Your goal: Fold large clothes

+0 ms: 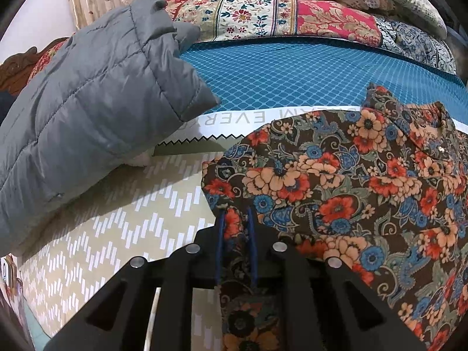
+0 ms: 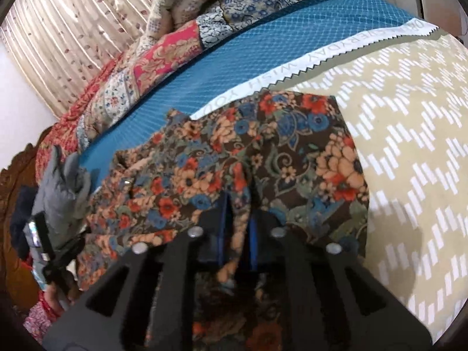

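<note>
- Left gripper point(image 1: 236, 213): fingers drawn narrow, pinching the near edge of the floral garment point(image 1: 351, 181). Brown ground, orange and blue flowers. Cloth runs between the blue-lined pads and down under the tool.
- Right gripper point(image 2: 237, 201): also narrow, a ridge of the same cloth clamped between its pads. Both grips look to be on the near hem, one toward each end, so the step in hand is probably carrying that edge over for a fold.
- The floral garment lies on the beige zigzag bedspread point(image 1: 117, 219), its far part reaching past the white lettered band point(image 1: 251, 117) onto the blue diamond sheet point(image 1: 292, 67).
- To do it well, I judge: lift both corners together and level, keep the edge taut between them, lay it square onto the far portion, and let go only once flat. Thin cloth; an uneven pull would skew the crease.
- Left of the garment, a grey puffer jacket point(image 1: 96, 102) sits bulky and close. Keep the swing clear of it.
- Beyond the garment, past the blue sheet: stacked patterned quilts point(image 1: 292, 14), then a leaf-print curtain point(image 2: 73, 29).
</note>
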